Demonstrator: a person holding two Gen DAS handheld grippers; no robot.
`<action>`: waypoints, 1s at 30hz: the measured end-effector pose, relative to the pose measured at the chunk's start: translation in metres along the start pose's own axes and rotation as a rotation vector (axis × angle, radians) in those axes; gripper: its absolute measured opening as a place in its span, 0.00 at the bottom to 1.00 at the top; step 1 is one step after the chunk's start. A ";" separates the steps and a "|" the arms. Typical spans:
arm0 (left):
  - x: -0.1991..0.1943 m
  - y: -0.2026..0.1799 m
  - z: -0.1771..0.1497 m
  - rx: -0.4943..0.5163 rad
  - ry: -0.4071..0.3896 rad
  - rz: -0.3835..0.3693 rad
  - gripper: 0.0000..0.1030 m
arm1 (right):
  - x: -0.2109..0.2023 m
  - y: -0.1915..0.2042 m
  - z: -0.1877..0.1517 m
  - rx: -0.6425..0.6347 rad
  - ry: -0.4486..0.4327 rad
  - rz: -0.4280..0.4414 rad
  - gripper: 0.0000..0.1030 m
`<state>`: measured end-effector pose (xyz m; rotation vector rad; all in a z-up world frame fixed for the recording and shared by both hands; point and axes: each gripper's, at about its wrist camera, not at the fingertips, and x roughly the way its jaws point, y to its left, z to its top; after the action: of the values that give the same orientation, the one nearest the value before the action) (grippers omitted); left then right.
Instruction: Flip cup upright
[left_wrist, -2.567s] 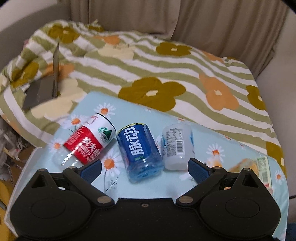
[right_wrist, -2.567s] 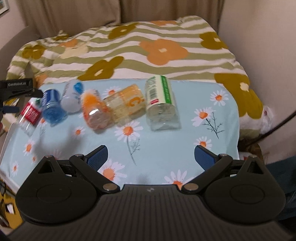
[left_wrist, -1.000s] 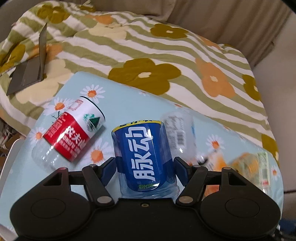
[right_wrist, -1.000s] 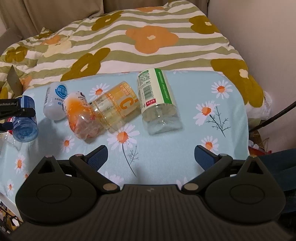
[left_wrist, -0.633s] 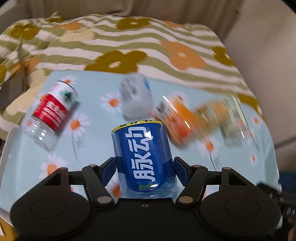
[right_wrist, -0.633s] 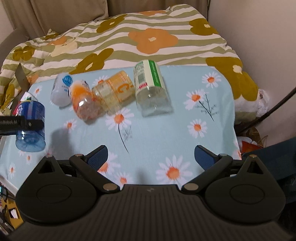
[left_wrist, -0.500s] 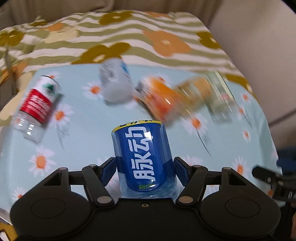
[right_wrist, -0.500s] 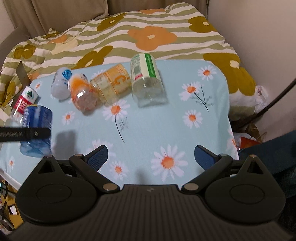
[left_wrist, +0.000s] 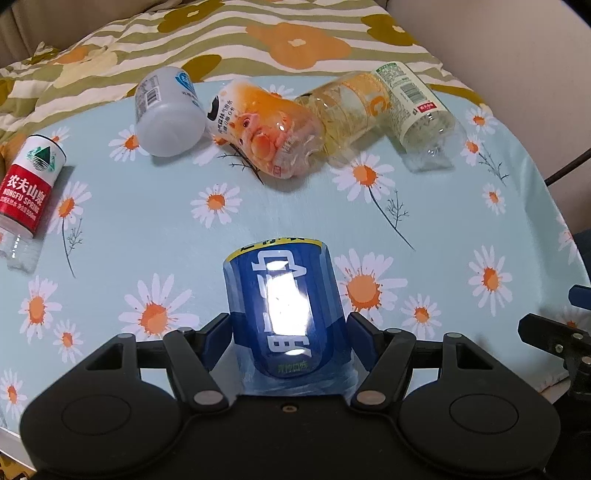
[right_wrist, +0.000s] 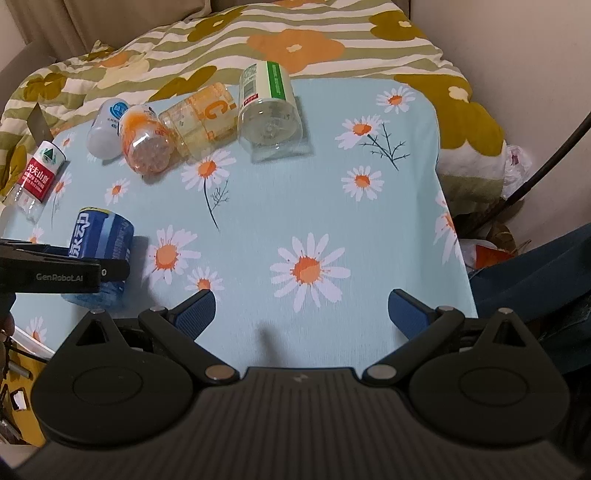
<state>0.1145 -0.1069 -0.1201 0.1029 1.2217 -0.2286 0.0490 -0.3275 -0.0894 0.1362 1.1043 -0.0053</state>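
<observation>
**Blue cup pinched in the left tongs above the daisy cloth**

The blue cup (left_wrist: 282, 310), a cut bottle section with a blue label and a yellow band at its far end, sits between the fingers of the left tongs (left_wrist: 288, 339), which press against both its sides. In the right wrist view the same cup (right_wrist: 99, 243) shows at the left edge of the worktop (right_wrist: 332, 206), tilted a little, its yellow-rimmed end up, with the black arm of the left tongs across its lower part. Whether its base touches the cloth cannot be told.

The right tongs (right_wrist: 301, 314) are spread wide with nothing between the blue pads, hanging over the near edge of the worktop.

The worktop wears a pale blue cloth printed with daisies. Along its far side five more cut bottles lie on their sides: a red-labelled water bottle (left_wrist: 27, 195) apart at the left, then a white bottle (left_wrist: 166, 110), an orange one with a cartoon print (left_wrist: 269, 133), a clear yellow one marked with a large C (left_wrist: 351, 107), and a clear one with a green and white label (left_wrist: 417, 110). The last three lie touching in a row; the white one is just beside the orange.

Behind the worktop spreads a striped quilt with big flowers (right_wrist: 258, 40).
</observation>
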 end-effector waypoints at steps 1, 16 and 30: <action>0.000 -0.001 0.000 0.002 -0.001 0.002 0.70 | 0.000 0.000 0.000 -0.001 0.001 0.001 1.00; -0.013 -0.011 -0.001 0.029 -0.048 0.059 0.92 | -0.013 -0.004 -0.006 -0.010 -0.026 0.011 1.00; -0.094 0.000 -0.029 -0.013 -0.188 0.134 1.00 | -0.058 0.025 0.014 -0.102 -0.098 0.060 1.00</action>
<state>0.0580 -0.0903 -0.0419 0.1480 1.0247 -0.1111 0.0373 -0.3082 -0.0293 0.0769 1.0004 0.0967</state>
